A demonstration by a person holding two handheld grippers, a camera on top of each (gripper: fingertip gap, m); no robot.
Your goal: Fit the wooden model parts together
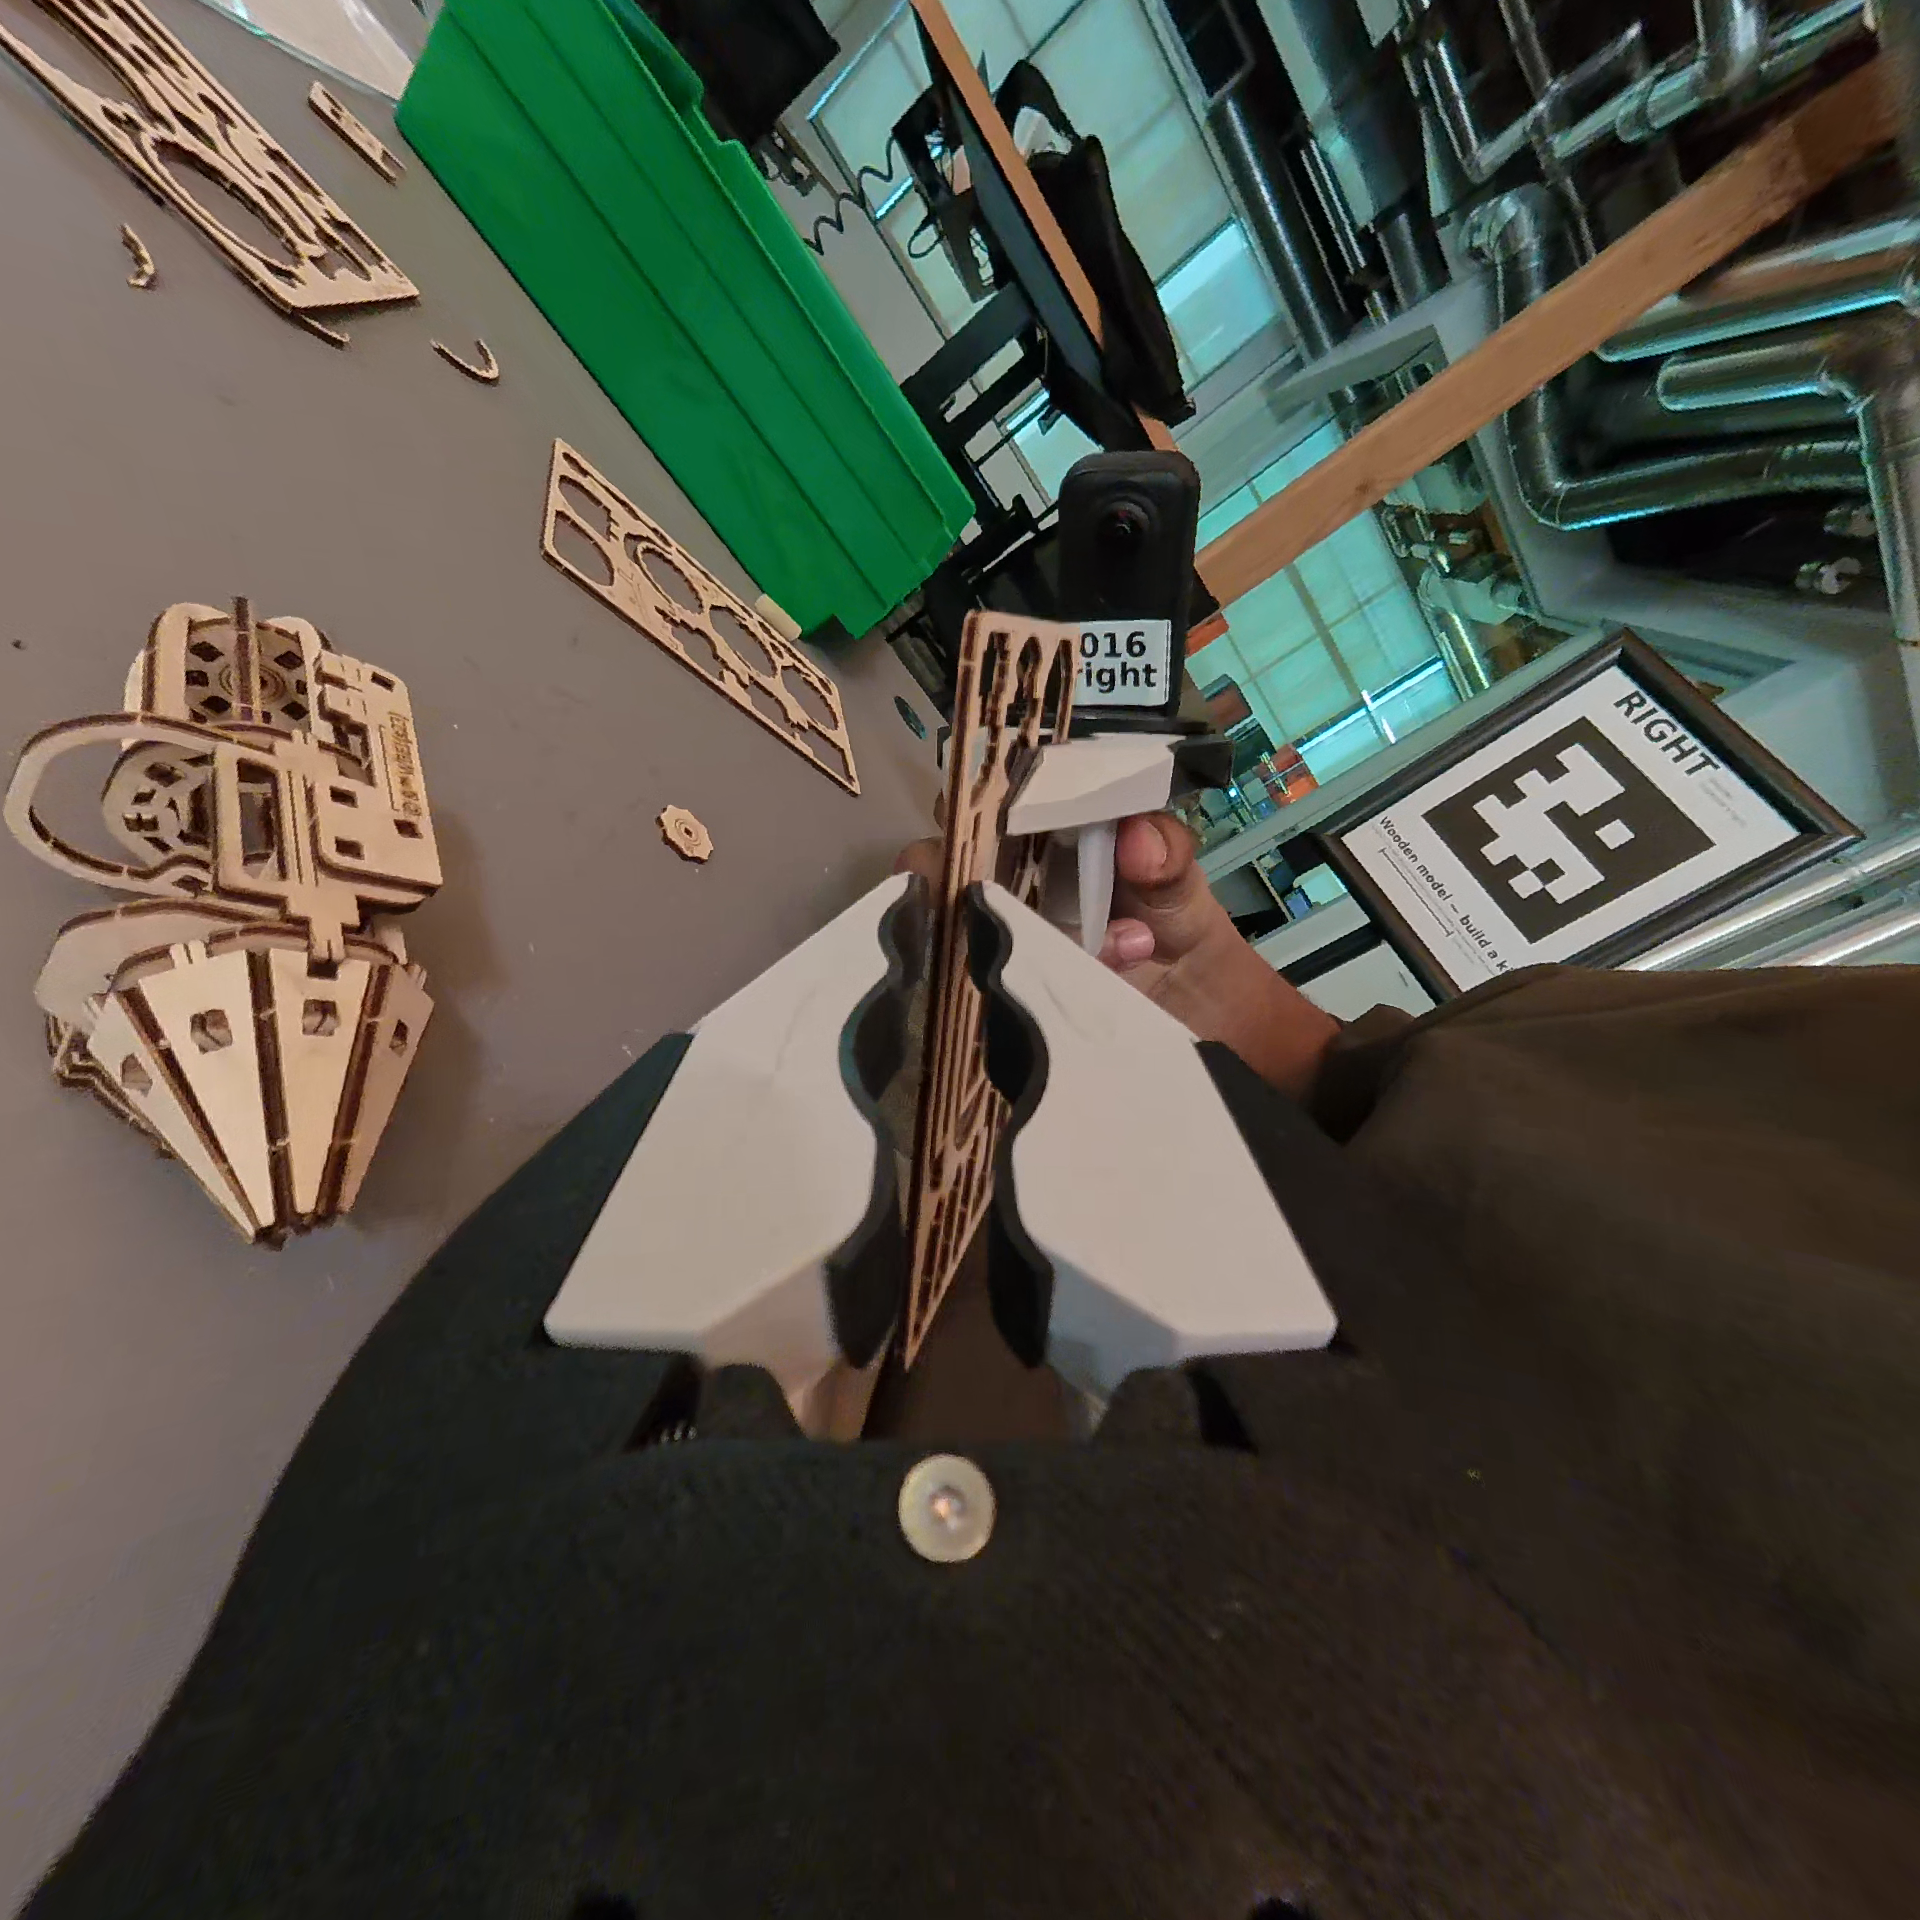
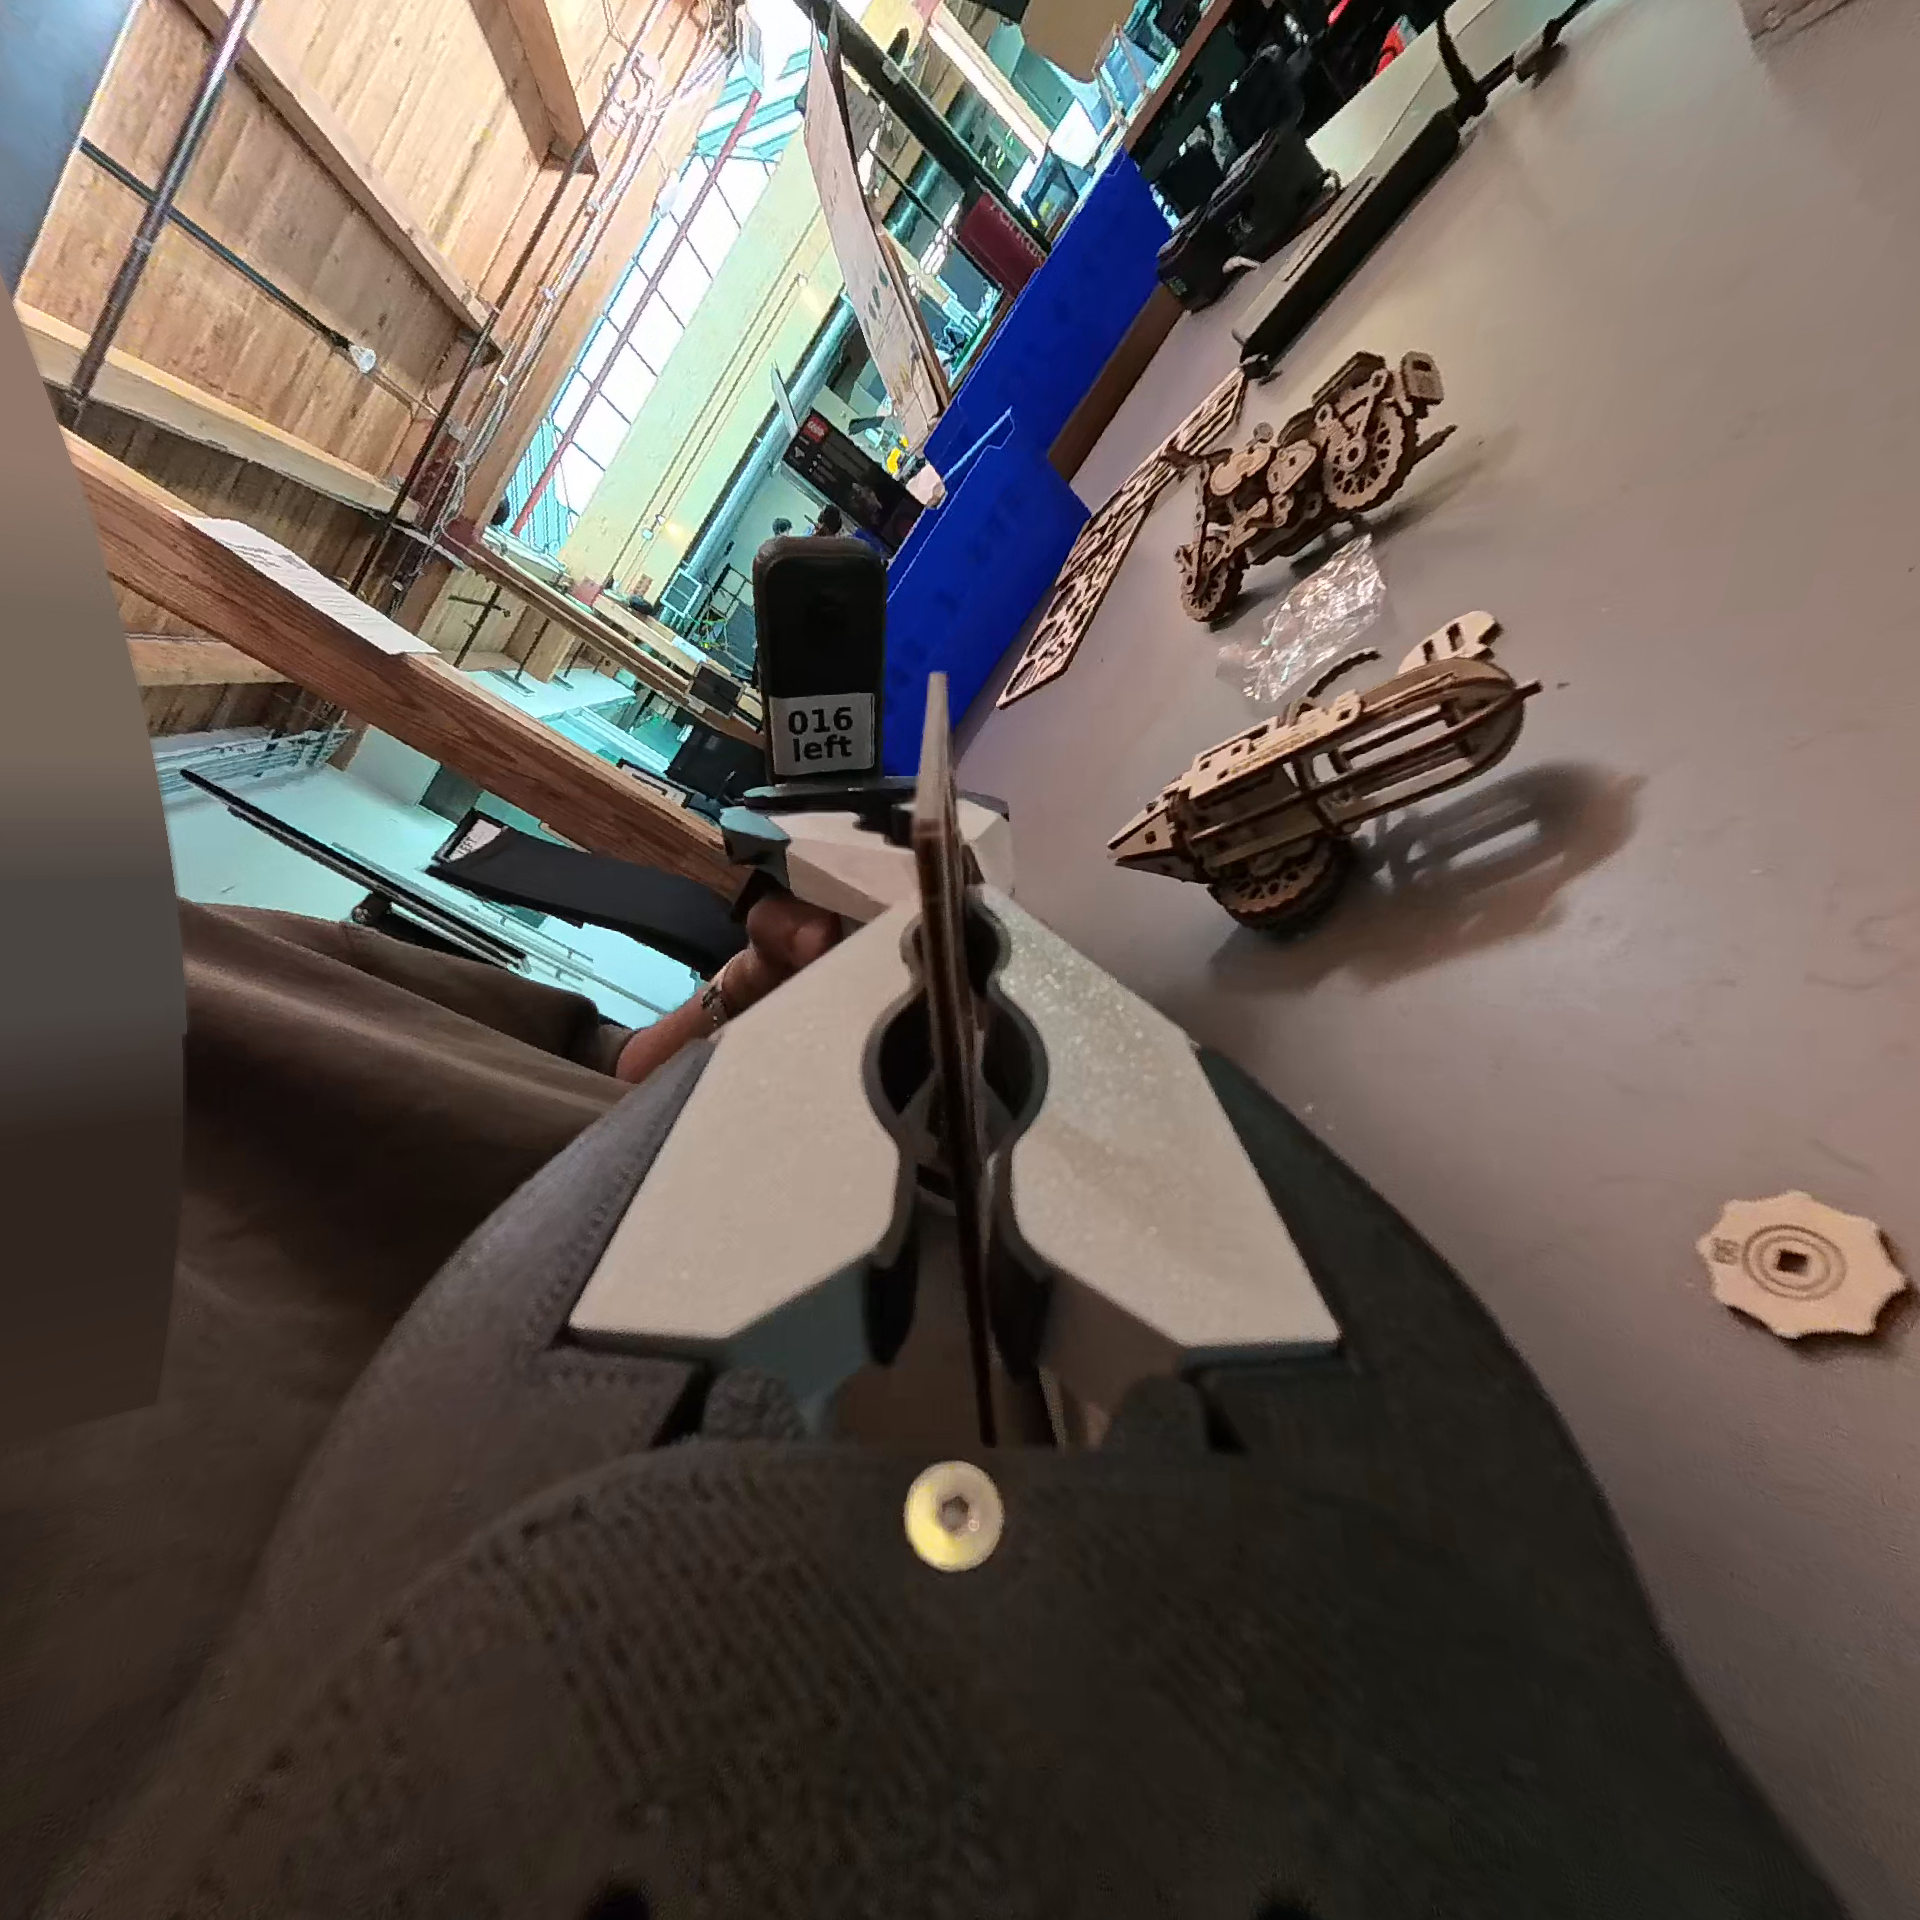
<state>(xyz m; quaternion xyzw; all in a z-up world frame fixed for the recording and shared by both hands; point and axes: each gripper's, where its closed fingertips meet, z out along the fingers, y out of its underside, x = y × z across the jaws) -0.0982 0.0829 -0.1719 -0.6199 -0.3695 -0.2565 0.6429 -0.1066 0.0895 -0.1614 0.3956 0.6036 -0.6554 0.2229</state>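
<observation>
A thin laser-cut wooden parts sheet (image 1: 961, 1091) is held in the air between both grippers, above the grey table (image 1: 312, 540). My left gripper (image 1: 940, 894) is shut on its near end. My right gripper (image 1: 1029, 790) faces it and clamps the far end. In the right wrist view the sheet (image 2: 940, 821) shows edge-on, with my right gripper (image 2: 940, 920) shut on it and the left gripper (image 2: 914, 842) beyond. A partly built wooden model (image 1: 229, 904) lies on the table to the left; it also shows in the right wrist view (image 2: 1299, 800).
A small wooden gear disc (image 1: 686, 831) (image 2: 1803, 1278) lies loose. Cut-out sheets (image 1: 696, 613) (image 1: 229, 156) and small curved scraps (image 1: 468, 358) lie farther off. A green bin (image 1: 675, 291), a blue bin (image 2: 1029, 416), a wooden motorcycle model (image 2: 1309, 478) and a clear plastic bag (image 2: 1309, 623) stand on the table. The tips of both grippers are at nearly the same place.
</observation>
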